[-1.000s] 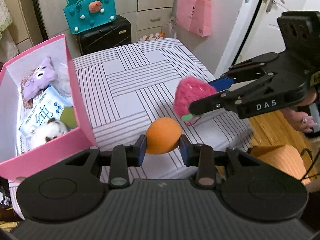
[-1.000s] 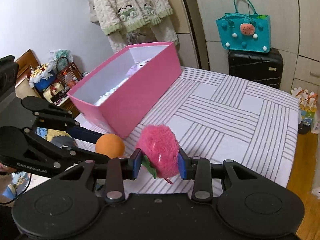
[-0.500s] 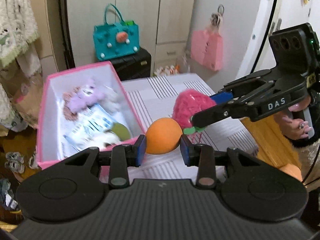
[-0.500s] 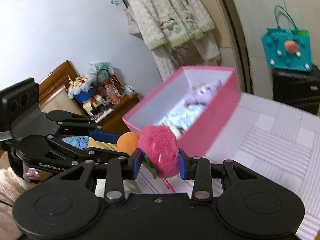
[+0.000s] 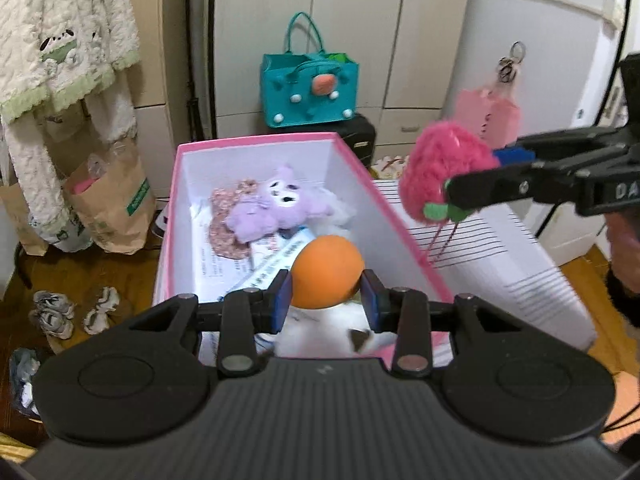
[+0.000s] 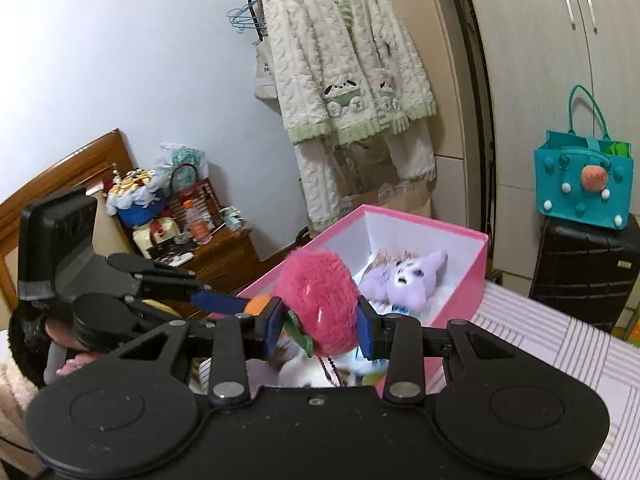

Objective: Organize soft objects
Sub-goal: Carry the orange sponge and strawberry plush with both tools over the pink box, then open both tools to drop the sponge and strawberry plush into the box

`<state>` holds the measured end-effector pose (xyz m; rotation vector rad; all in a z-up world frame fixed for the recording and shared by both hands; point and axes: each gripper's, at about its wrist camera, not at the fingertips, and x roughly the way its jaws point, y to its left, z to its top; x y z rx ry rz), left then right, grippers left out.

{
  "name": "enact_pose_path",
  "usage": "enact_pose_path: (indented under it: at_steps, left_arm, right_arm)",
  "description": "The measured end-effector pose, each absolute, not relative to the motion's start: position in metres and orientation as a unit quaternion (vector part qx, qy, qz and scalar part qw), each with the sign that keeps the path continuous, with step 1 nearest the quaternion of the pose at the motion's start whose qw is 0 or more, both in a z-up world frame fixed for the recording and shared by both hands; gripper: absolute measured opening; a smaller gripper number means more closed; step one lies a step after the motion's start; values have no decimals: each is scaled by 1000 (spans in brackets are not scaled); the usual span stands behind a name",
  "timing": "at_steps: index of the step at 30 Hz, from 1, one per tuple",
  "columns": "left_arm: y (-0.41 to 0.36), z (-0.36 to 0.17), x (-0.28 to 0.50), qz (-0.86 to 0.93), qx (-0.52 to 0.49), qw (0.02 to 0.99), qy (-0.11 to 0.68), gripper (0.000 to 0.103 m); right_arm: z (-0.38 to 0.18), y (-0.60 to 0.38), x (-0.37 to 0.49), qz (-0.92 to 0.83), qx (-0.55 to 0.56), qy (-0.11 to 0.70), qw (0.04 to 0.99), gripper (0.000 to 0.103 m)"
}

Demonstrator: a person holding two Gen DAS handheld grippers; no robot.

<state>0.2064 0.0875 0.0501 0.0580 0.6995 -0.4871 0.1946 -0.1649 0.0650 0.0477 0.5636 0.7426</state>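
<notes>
Left tool (image 5: 325, 298) clamped on an orange ball (image 5: 327, 272), pads on opposite sides at its widest part. Ball hangs over the near end of the pink box (image 5: 394, 216), above the contents.

Right tool (image 6: 318, 326) clamped on a fuzzy pink plush (image 6: 320, 300) with a green leaf and dangling threads. In the left view it sits up and to the right, about over the box's right wall; in its own view it is at the near end of the box.

Handling, as a guess: both pieces look light. The ball keeps its round shape between the pads, so probably foam, springy, liable to roll or bounce once let go. The plush is soft and bulges around the pads; hold it across the middle of the body, not by leaf or threads, which could catch on the wall.

Box already holds a purple plush toy (image 5: 276, 208), a floral fabric piece (image 5: 224, 224), printed packets (image 5: 264, 268) and something white and furry (image 5: 320, 336) at the near end. Room is left, mostly on top of these.

Around: box stands on a desk with a striped cover (image 5: 500, 256). Teal felt bag (image 5: 310, 88) on a black suitcase (image 5: 362, 136) behind, fleece clothing (image 6: 340, 60) hanging to the left, paper bags (image 5: 112, 208) and shoes on the floor.

In the way: the two tools sit close together over one box and could knock each other; the box walls stand tall.
</notes>
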Motion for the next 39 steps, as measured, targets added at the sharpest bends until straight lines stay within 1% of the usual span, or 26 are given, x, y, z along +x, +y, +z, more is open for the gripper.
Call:
enact_pose_path:
  at_steps: [4, 8, 15, 20, 28, 32, 34, 39]
  left_arm:
    - [86, 38, 232, -218, 51, 912, 345, 36]
    - [86, 30, 252, -199, 71, 912, 352, 37]
    - [79, 23, 253, -197, 107, 903, 366, 37]
    - [74, 15, 268, -181, 121, 898, 381, 37]
    - [67, 8, 286, -163, 150, 894, 389, 37]
    - [69, 6, 291, -157, 132, 894, 398, 41]
    - [69, 9, 285, -156, 135, 899, 387, 45]
    - [73, 16, 265, -163, 130, 906, 369, 47]
  right_arm:
    - [63, -149, 216, 358, 24, 269, 894, 43]
    - [53, -131, 241, 353, 23, 288, 890, 43]
    - [32, -94, 284, 341, -15, 347, 873, 43]
    - [15, -82, 311, 330, 14, 403, 854, 44]
    - [-3, -73, 341, 329, 24, 426, 843, 46]
    - [-8, -77, 346, 322, 37, 429, 843, 48]
    - [-9, -80, 340, 331, 32, 427, 841, 50]
    - [-4, -95, 319, 331, 27, 409, 850, 51]
